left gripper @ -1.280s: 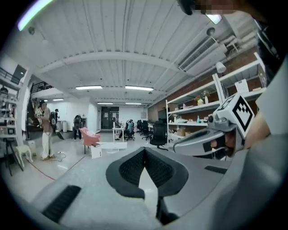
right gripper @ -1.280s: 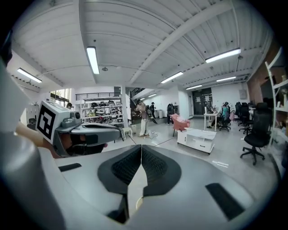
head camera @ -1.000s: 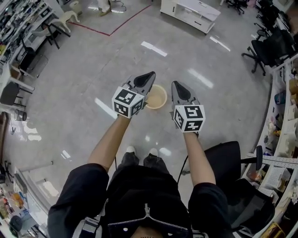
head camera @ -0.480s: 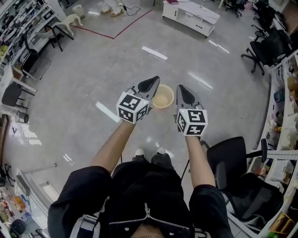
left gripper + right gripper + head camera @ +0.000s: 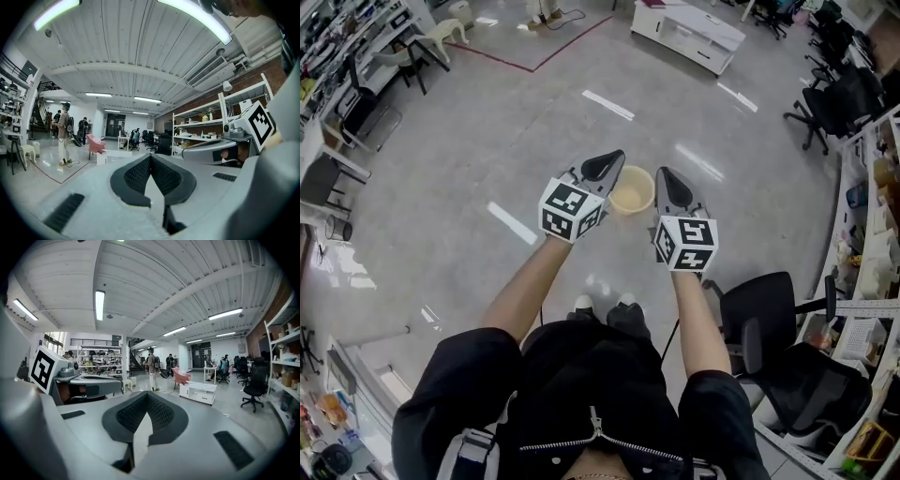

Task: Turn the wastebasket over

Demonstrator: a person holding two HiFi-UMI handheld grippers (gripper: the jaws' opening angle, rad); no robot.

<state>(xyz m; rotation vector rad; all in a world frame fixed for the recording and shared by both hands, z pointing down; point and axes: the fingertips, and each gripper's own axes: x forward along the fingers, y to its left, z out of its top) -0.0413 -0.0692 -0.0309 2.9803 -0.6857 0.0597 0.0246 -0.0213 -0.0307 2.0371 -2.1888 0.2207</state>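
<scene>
A cream wastebasket stands upright on the grey floor, its open mouth facing up, seen from above in the head view. My left gripper is held out level at the basket's left, jaws shut with nothing between them. My right gripper is held out at the basket's right, also shut and empty. Both hover well above the floor. In the left gripper view my left gripper shows its pads pressed together; my right gripper shows the same in the right gripper view. The basket is hidden in both gripper views.
A black office chair stands close at my right. Shelving and more chairs line the right side. A white low cabinet sits far ahead. Desks and racks fill the left edge. People stand far off.
Both grippers and the person have moved forward across the floor; the basket now sits slightly higher and further right in the head view, still between the two grippers.
</scene>
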